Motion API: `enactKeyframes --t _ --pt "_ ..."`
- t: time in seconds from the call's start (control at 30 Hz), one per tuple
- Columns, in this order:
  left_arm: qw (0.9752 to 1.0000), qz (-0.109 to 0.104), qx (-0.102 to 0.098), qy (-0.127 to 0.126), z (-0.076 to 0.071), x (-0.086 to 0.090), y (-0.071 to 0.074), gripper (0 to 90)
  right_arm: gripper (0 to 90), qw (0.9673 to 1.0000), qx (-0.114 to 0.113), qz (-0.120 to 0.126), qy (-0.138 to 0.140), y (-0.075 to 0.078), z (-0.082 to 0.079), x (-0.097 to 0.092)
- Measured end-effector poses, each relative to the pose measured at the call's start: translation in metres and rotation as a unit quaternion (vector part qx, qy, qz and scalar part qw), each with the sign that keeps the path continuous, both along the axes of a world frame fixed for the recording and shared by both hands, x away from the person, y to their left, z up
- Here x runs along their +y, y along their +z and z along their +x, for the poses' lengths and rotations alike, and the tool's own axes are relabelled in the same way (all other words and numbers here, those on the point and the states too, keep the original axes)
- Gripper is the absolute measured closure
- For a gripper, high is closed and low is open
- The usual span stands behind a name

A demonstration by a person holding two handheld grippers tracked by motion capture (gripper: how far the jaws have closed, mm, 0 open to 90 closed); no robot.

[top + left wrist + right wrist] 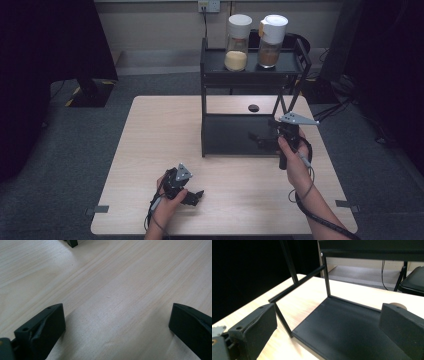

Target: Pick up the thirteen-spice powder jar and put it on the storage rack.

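Just ahead of the right tool (262,141), jaws apart, lies the rack's (352,327) lower shelf. The left tool (192,197) rests on the surface (120,290), jaws apart, nothing between them.

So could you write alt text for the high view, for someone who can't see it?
A person's hands hold two black two-jaw grippers over a pale wooden table: the right gripper reaches open-jawed into the lower level of a black two-tier metal shelf, while the left gripper rests near the front edge. On the shelf's top tier stand two white-lidded glass jars, one of yellow powder, one of brown.
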State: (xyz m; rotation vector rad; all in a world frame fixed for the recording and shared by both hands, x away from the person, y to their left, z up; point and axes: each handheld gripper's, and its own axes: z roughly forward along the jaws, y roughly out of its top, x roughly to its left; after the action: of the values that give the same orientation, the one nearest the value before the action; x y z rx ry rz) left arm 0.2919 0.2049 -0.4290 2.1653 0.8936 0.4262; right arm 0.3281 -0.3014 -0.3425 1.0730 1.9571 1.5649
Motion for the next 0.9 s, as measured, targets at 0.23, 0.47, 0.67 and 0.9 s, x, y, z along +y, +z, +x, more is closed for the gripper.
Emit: enactKeyframes --t 0.23,0.47,0.67,0.9 --pt "1.0000 0.000 0.000 0.000 0.000 0.000 0.000 0.0 1.1 1.0000 0.008 -0.003 0.000 -0.011 -0.003 -0.003" --pt "1.0000 0.000 0.000 0.000 0.000 0.000 0.000 0.0 1.1 0.9999 0.010 -0.013 0.005 -0.018 -0.006 -0.004" --pt "1.0000 0.000 0.000 0.000 0.000 0.000 0.000 0.0 1.1 0.9996 0.014 -0.021 0.011 -0.027 -0.009 -0.007" --pt "1.0000 0.000 0.000 0.000 0.000 0.000 0.000 0.0 1.2 0.9993 0.021 -0.028 0.013 -0.035 -0.013 -0.011"
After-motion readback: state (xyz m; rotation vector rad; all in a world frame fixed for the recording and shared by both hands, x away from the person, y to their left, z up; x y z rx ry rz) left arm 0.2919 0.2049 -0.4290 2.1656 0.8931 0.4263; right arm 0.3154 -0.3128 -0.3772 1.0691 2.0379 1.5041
